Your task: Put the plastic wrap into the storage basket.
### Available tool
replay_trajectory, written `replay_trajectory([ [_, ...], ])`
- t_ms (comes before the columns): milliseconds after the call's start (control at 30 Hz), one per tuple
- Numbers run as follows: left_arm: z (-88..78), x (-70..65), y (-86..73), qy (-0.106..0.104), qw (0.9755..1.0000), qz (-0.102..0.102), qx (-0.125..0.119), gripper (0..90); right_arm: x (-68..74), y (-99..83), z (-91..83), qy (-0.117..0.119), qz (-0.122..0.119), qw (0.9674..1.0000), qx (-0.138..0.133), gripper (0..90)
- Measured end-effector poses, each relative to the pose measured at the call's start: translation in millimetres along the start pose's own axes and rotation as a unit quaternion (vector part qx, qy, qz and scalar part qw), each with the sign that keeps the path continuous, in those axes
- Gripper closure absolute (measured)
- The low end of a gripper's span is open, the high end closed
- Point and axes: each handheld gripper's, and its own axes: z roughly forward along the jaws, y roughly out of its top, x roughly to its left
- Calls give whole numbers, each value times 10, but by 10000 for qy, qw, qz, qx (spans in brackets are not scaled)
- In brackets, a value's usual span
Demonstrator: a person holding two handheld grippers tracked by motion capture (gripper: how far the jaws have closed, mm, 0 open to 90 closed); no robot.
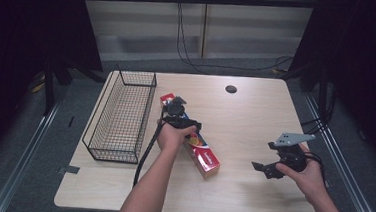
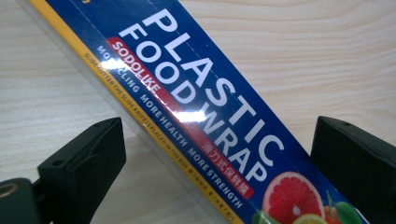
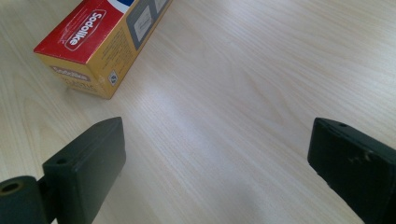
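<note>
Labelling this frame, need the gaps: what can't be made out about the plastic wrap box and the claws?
- Plastic wrap box, high view: the left hand and left claw cover its middle.
- Box contact, left claw view: jaws stand apart on either side of the box; touching or not, unclear.
- Box ends, left claw view: cut off by the frame edges.
- Box, right claw view: far part cut by the top edge.
- Right claw, high view: too small to read.

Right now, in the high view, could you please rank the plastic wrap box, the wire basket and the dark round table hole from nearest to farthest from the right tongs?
1. Plastic wrap box, to the left of the right tongs.
2. Dark round hole, toward the far table edge.
3. Wire basket, at the table's left side.
</note>
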Motion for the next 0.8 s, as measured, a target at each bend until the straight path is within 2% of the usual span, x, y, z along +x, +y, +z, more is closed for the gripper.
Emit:
replay_trajectory([
  [233, 60, -14, -3, 37, 9999, -75, 66, 31, -9, -1, -9, -18, -25, 10000, -14, 42],
  [600, 62, -44, -2, 152, 9996, -209, 89, 63, -29, -1, -23, -4, 31, 10000, -59, 44],
  [733, 45, -49, 5, 166, 9991, -345, 196, 91, -34, -7, -24, 8, 46, 10000, -58, 44],
  [800, 25, -32, 11, 209, 9989, -309, 288, 110, -34, -9, -17, -2, 54, 10000, -38, 44],
])
